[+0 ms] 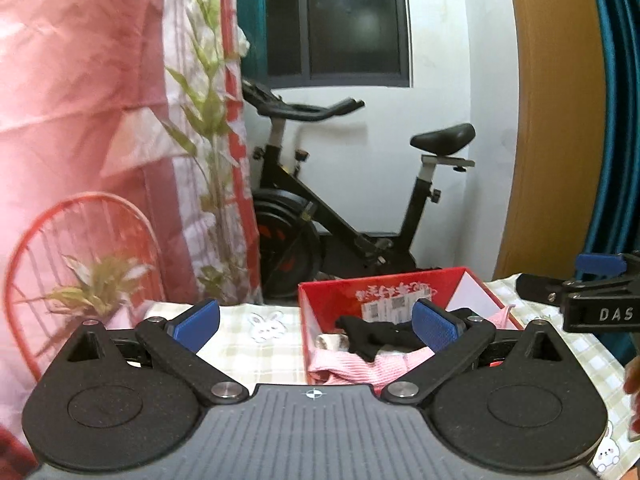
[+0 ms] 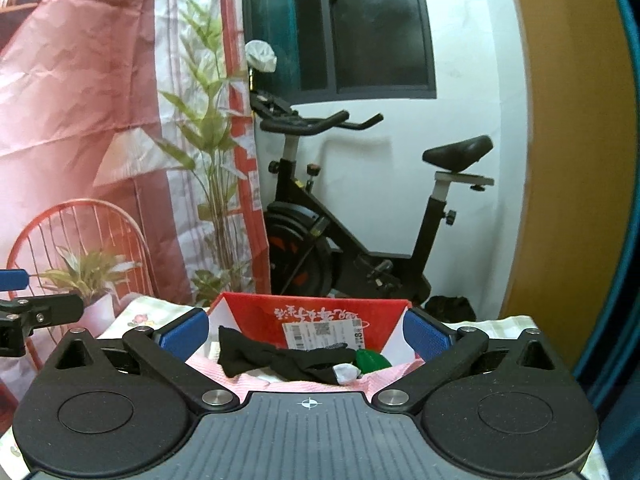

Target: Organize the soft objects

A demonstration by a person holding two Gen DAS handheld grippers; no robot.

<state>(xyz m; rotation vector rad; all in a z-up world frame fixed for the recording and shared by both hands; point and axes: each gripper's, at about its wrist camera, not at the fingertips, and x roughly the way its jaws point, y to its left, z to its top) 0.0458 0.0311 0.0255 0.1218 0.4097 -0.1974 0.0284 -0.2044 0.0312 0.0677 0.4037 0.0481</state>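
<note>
One red box (image 2: 256,312), one black garment (image 2: 280,356) (atop pink cloth (image 2: 248,380)), two grippers.

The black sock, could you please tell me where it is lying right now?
The black sock lies inside the red box, draped over the pink cloth, just left of a green item; in the right wrist view it sits centre, between the open fingers.

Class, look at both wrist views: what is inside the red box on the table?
Inside the red box lie a black garment on top of pink knitted cloth, plus something green and a small white piece. Anything beneath the pink cloth, and the box floor, is covered.
</note>
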